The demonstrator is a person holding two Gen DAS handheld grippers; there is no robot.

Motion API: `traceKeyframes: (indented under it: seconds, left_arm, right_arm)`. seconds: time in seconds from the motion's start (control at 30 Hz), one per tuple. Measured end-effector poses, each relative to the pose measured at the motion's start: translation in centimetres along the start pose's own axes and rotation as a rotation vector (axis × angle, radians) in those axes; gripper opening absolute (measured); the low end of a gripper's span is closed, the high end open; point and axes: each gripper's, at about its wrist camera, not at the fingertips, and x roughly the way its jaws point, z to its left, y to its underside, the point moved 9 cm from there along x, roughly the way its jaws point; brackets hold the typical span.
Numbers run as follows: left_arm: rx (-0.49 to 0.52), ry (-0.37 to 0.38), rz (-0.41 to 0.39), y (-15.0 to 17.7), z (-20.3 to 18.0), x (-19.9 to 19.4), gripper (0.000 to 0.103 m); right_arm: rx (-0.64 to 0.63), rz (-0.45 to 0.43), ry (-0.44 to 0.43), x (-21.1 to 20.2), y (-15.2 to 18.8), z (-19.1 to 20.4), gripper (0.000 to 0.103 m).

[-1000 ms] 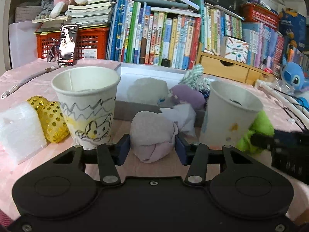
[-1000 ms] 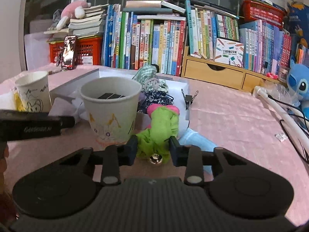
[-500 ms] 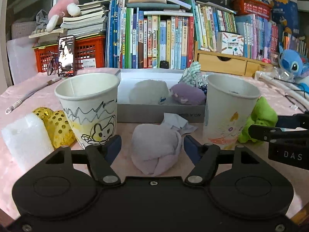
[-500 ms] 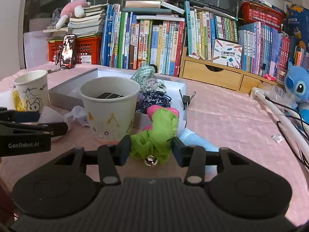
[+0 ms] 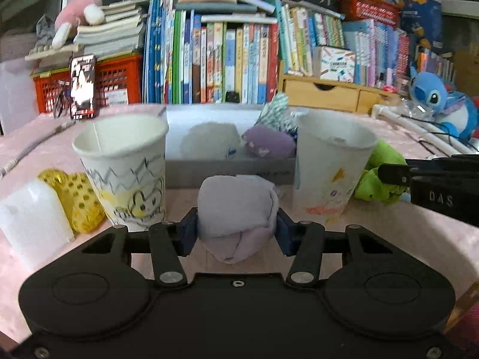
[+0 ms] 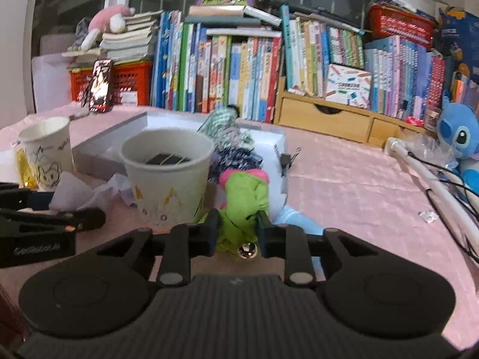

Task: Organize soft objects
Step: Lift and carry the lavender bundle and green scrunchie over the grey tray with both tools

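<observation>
Both claws gripping, box part-filled, two soft pieces not yet stowed.

Left wrist view: left gripper [image 5: 236,233] has just been closing and its pads now clamp the rolled lilac cloth [image 5: 236,212], low over the pink table [image 5: 389,233] between two paper cups; the grey box [image 5: 227,170] behind already holds a pale bundle and a purple plush [image 5: 268,145]. Right wrist view: right gripper [image 6: 238,233], jaws just drawn together, pinches the green toy [image 6: 244,200] with its small bell beside the near cup [image 6: 167,179], just in front of the box. Judged: both pieces remain to go in.
</observation>
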Motion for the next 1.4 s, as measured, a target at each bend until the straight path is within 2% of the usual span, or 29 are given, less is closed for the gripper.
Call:
traceKeyframes:
  seconds: [0.27,0.37,0.5,0.6,0.77,1.0,1.2,1.4]
  left_arm:
    - [-0.027,0.074,-0.077,-3.7,0.4,-4.3,0.049]
    - [-0.006,0.107,-0.113,-5.7,0.4,-6.0,0.049]
    - [-0.017,0.161,-0.099,-8.4,0.9,-6.6,0.049]
    - [-0.005,0.156,-0.101,-10.9,1.9,-6.5,0.049]
    - [-0.048,0.183,-0.010,-14.5,4.0,-4.1,0.049]
    - [-0.108,0.156,0.137,-17.5,7.6,1.8,0.049]
    - [-0.164,0.161,0.281,-17.8,9.4,8.0,0.049]
    - [-0.162,0.164,0.369,-17.4,9.4,12.9,0.049]
  right_arm:
    - [0.036,-0.082,0.037,-2.1,-3.4,-2.1,0.024]
    - [0.060,-0.110,0.039,-2.7,-5.3,-3.3,0.024]
    - [0.082,-0.139,0.018,-2.9,-7.7,-3.9,0.024]
    - [0.091,-0.148,-0.015,-2.6,-9.4,-3.8,0.024]
    - [0.108,-0.129,-0.094,-1.0,-12.0,-2.8,0.024]
    - [0.139,-0.038,-0.226,3.2,-14.4,0.0,0.024]
    - [0.133,0.045,-0.259,7.0,-15.3,2.6,0.024]
    - [0.111,0.134,-0.264,10.9,-15.0,4.4,0.025]
